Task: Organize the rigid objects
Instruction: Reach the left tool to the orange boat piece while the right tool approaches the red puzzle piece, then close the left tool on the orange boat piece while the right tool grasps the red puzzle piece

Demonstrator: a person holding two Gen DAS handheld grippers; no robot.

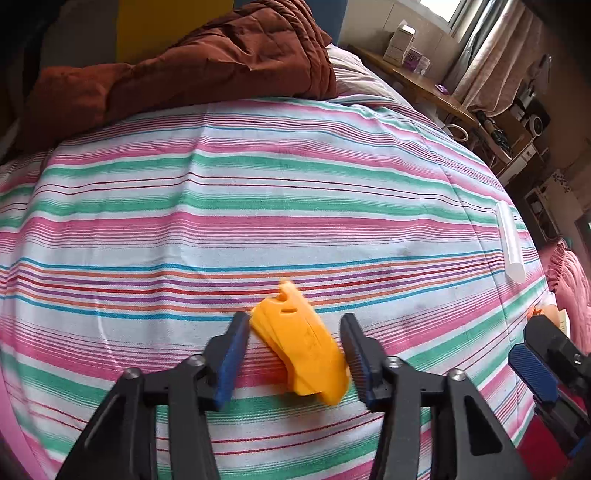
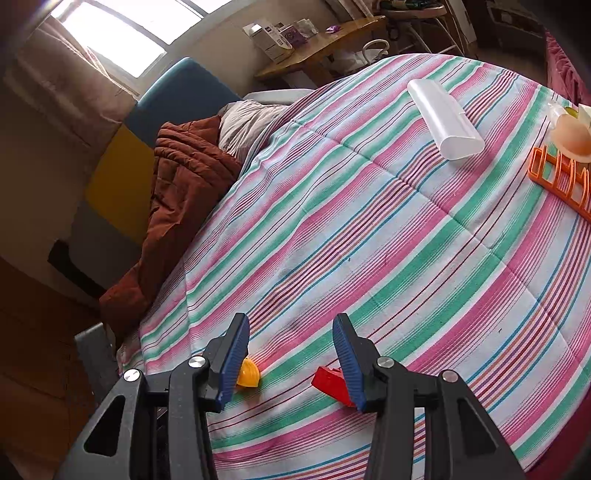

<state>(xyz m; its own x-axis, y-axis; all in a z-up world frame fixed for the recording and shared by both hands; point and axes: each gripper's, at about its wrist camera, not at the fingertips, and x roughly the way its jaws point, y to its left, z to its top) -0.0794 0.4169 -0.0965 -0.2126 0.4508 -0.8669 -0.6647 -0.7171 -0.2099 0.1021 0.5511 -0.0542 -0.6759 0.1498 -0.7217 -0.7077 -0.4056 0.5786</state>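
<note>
Closing left gripper (image 1: 295, 334) on orange piece (image 1: 301, 347) lying skewed between its jaws, pads barely touching, needing squarer centering; right gripper (image 2: 291, 347) hovering spread, nothing pinched.

The striped bedspread (image 2: 406, 229) in pink, green and white covered the whole bed. A rust-brown quilt (image 1: 192, 70) was bunched up at the far end, with a pale pillow (image 2: 247, 125) tucked right beside it. Behind those stood a headboard (image 2: 177, 99) with blue and yellow panels. A wooden side table (image 2: 321, 48) sat past the bed, holding a few small boxes (image 2: 269, 37). Curtains (image 1: 491, 51) hung by the bright window (image 2: 122, 33).
</note>
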